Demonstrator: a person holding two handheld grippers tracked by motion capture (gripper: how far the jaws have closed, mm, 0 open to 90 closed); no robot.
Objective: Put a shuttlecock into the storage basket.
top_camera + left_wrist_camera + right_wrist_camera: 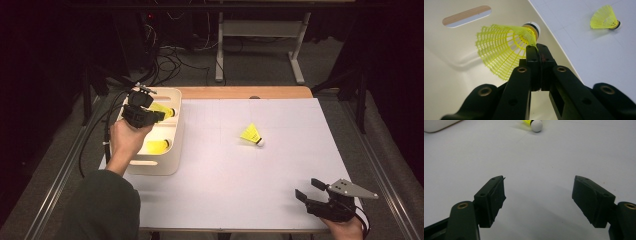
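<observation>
My left gripper (159,116) hovers over the far end of a cream bin (156,168). In the left gripper view its jaws (537,48) are shut on the skirt edge of a yellow shuttlecock (499,47), whose cork points away toward the bin wall (449,65). That held shuttlecock (164,109) is inside the bin. A second yellow shuttlecock (157,146) lies in the bin nearer me. A third shuttlecock (251,135) lies on the white table sheet, cork toward me; it is also in the left gripper view (605,17). My right gripper (306,187) rests open at the table's near right.
The white sheet (225,170) covers the table, with a strip of bare wood (240,92) at its far edge. Beyond it are a desk frame (260,35) and cables on the floor. In the right gripper view the open jaws (539,185) point at the loose shuttlecock's cork (536,125).
</observation>
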